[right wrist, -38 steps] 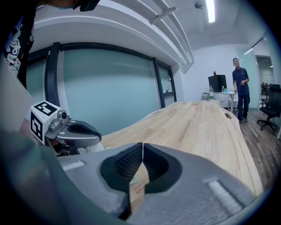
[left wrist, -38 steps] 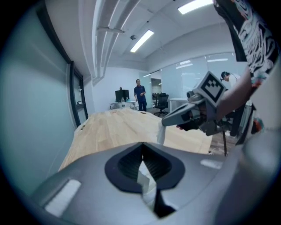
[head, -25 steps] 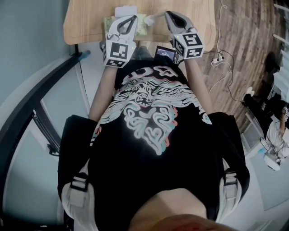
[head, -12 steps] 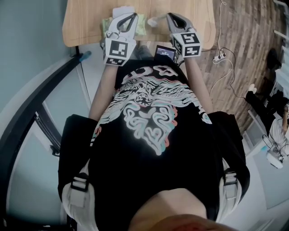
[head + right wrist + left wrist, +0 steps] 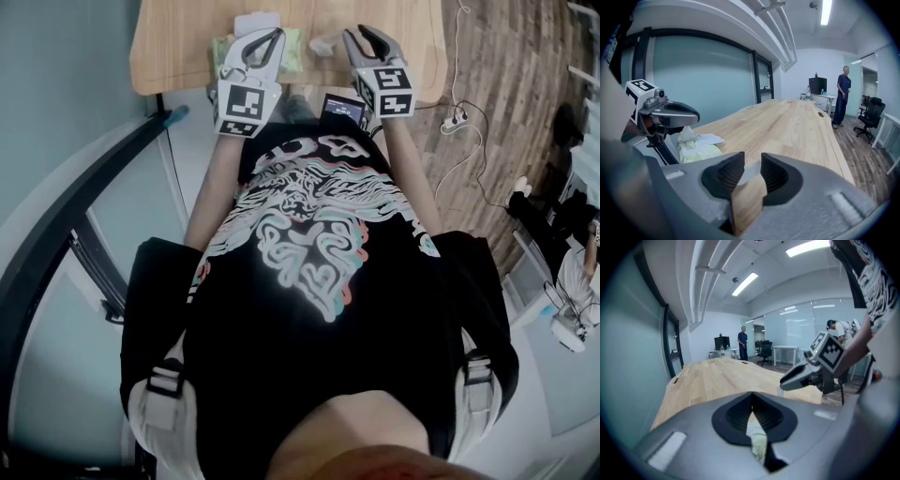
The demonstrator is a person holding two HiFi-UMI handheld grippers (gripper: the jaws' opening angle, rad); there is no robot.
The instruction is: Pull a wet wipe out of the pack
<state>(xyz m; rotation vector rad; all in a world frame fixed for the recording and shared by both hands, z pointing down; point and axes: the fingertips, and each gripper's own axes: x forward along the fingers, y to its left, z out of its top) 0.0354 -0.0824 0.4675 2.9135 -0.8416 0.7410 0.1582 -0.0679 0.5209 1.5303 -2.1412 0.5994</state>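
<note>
Pale wooden counter (image 5: 187, 47) in a glass-walled office carries the soft pale green wet wipe pack (image 5: 699, 149), near its front edge. The left gripper (image 5: 751, 399) hangs over the pack, jaws together. The right gripper (image 5: 752, 164), whose jaws have just been opening to a narrow gap, grips nothing. A crumpled white wipe (image 5: 322, 43) lies just beside its tips.

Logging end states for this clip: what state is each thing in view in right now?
wet wipe pack: flap open, a wipe poking up.
left gripper: jaws shut, over the wet wipe pack.
right gripper: jaws just opened, apart, nothing gripped.
loose wipe: lying free on the table, beside the right gripper.
</note>
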